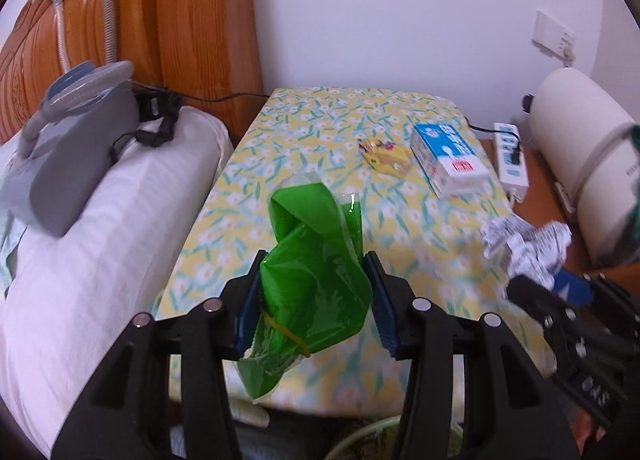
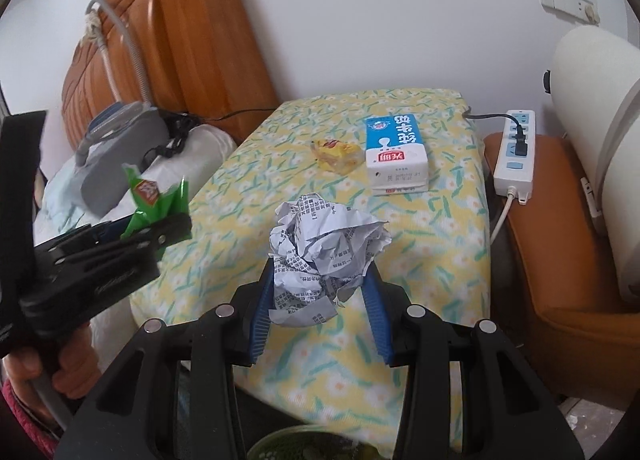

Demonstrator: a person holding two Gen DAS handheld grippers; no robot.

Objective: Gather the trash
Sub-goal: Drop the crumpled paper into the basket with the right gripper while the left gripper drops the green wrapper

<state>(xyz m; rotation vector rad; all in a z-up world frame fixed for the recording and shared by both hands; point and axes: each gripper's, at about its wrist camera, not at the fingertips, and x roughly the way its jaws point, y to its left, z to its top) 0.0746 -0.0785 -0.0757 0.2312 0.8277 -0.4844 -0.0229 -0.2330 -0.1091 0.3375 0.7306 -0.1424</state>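
My left gripper (image 1: 316, 272) is shut on a crumpled green plastic wrapper (image 1: 312, 280) and holds it above the near edge of the flowered yellow table (image 1: 304, 131); it also shows in the right wrist view (image 2: 156, 203). My right gripper (image 2: 320, 276) is shut on a crumpled ball of printed paper (image 2: 320, 252), seen blurred in the left wrist view (image 1: 524, 244). A blue and white milk carton (image 2: 394, 151) and a yellow candy wrapper (image 2: 336, 153) lie on the far part of the table.
A green bin rim (image 2: 304, 440) shows below the table's near edge. A pillow with a grey device (image 1: 80, 147) and hose lies left, against a wooden headboard (image 1: 180, 19). A power strip (image 2: 516, 151) and white roll (image 2: 600, 139) stand right.
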